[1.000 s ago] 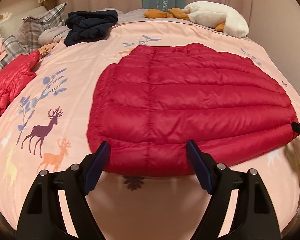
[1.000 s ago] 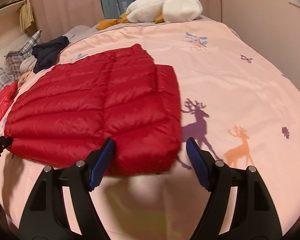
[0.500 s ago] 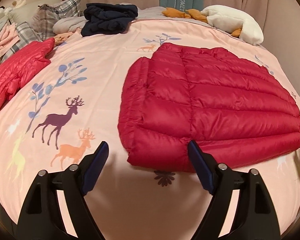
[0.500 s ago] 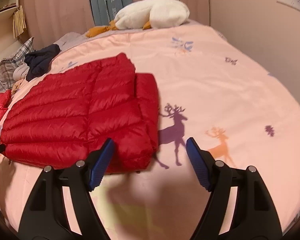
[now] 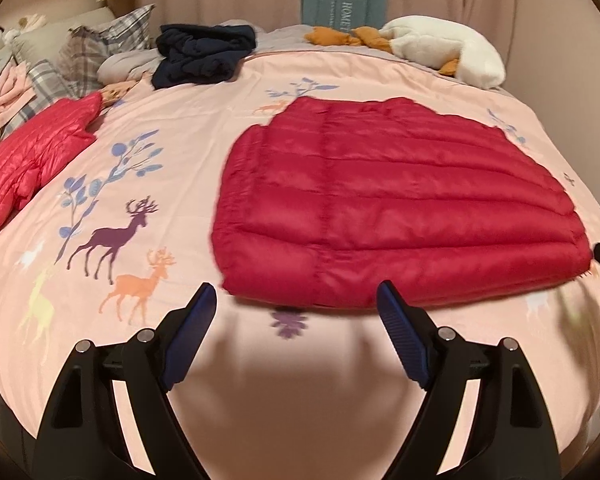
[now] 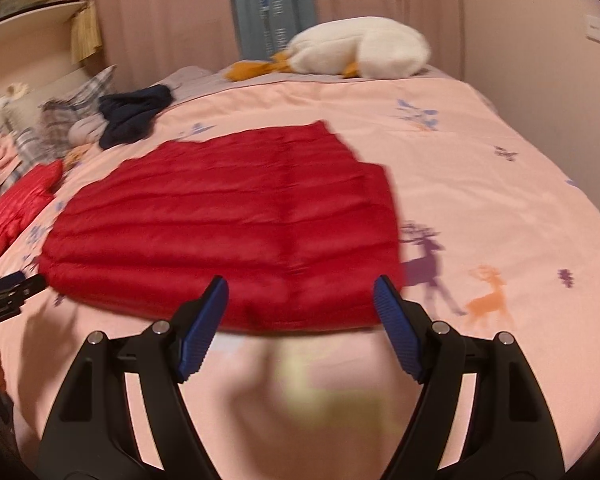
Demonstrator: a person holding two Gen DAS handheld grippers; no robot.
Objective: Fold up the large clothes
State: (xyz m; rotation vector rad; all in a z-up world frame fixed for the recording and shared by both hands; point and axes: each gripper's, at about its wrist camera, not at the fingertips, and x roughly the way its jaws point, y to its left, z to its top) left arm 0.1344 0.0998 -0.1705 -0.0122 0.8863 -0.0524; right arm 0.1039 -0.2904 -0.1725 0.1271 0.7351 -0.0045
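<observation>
Bedspread [image 5: 188,128], pink with deer print, fills both views and serves as the folding surface. Red puffer jacket [image 5: 396,208] lies flat on it, centre-right of the left wrist frame and centre-left of the right wrist frame [image 6: 228,232], quilted side up. Its outline is compact, with no sleeve sticking out; sleeves look tucked under or folded in, which would explain the thicker stepped band along the right edge in the right wrist view.

Left gripper [image 5: 296,316]: tongs spread wide, nothing between them. It hangs near the jacket's lower left corner, lower centre of frame, not touching. Right gripper [image 6: 300,308]: also spread wide and empty, at the jacket's near hem toward its lower right corner; the blue pads [image 6: 204,320] overlap the hem in the frame, but blur makes contact impossible to judge.

Judgement: one tong set near each near corner suits a two-handed lift of the hem to fold it toward the far edge. Slippery puffy fabric may slide out of a shallow pinch.

Second red jacket [image 5: 32,156] sits crumpled at left edge, likely waiting its turn. Dark navy garment [image 5: 204,56] heaped upper left of centre; plaid pillows [image 5: 96,52] beyond it. White plush goose [image 5: 444,52] upper right, well clear of the work.
</observation>
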